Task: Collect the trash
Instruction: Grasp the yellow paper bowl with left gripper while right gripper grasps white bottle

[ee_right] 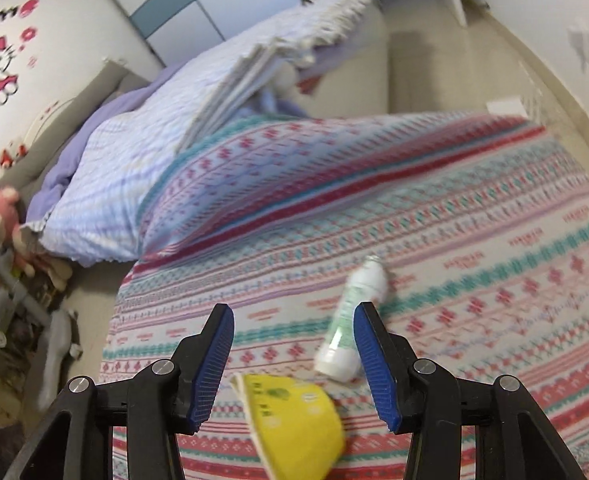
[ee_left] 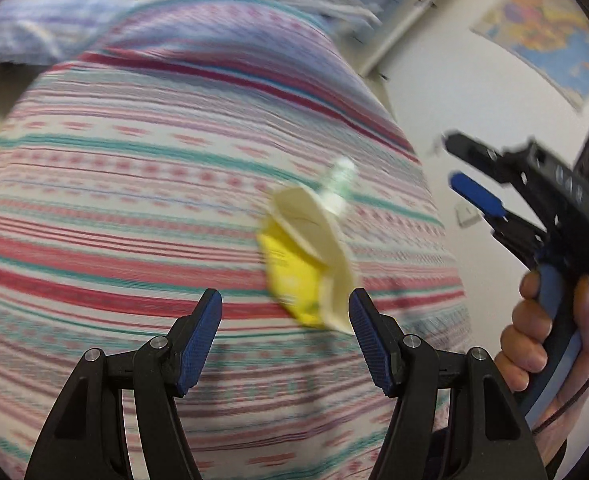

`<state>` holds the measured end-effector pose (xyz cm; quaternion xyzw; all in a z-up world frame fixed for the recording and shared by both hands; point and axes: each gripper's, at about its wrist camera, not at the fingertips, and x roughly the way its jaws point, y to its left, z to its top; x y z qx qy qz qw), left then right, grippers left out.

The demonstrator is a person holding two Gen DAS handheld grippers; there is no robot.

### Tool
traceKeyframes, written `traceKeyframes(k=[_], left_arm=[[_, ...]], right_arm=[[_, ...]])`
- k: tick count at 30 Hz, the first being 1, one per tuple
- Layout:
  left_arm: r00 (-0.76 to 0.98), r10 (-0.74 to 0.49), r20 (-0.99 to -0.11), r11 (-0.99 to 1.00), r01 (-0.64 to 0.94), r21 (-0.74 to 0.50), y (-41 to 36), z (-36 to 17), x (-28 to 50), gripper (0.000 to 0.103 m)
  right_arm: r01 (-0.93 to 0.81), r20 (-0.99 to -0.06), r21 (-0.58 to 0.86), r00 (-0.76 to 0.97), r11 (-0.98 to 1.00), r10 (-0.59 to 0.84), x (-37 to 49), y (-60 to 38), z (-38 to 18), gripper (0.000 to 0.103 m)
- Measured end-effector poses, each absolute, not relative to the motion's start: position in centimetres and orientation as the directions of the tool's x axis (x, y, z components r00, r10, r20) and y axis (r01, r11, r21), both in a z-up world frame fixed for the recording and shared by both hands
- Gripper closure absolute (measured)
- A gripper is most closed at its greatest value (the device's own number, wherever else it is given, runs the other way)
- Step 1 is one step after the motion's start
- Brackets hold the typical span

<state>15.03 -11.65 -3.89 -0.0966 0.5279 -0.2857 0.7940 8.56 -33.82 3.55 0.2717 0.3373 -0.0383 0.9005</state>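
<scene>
I see my left gripper (ee_left: 285, 308) with fingers apart and empty, above the striped bed cover (ee_left: 134, 200). On the cover just beyond it lie a crushed yellow paper cup (ee_left: 302, 268) and, farther, a small white bottle (ee_left: 336, 188). At right, my right gripper (ee_right: 293, 324) also has its fingers spread, holding nothing.

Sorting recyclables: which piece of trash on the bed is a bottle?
The white bottle with green print, lying on its side on the patterned blanket; the other, a crushed yellow paper cup, lies beside it.
</scene>
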Motion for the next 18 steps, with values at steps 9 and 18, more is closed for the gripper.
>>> traceKeyframes(k=[9,18], left_arm=[[0.277,-0.549,-0.789,0.819,0.369,-0.440,-17.5,-6.6,15.9,0.098],[0.366,-0.470,-0.803,0.861,0.392,-0.325,-15.3,-4.2,15.3,0.100]], right_arm=[[0.382,-0.748,0.415,0.660,0.826,0.071,9.8,-36.9,0.5,0.045],[0.463,-0.812,0.426,0.574,0.777,0.104,12.2,-38.4,-3.6,0.045]])
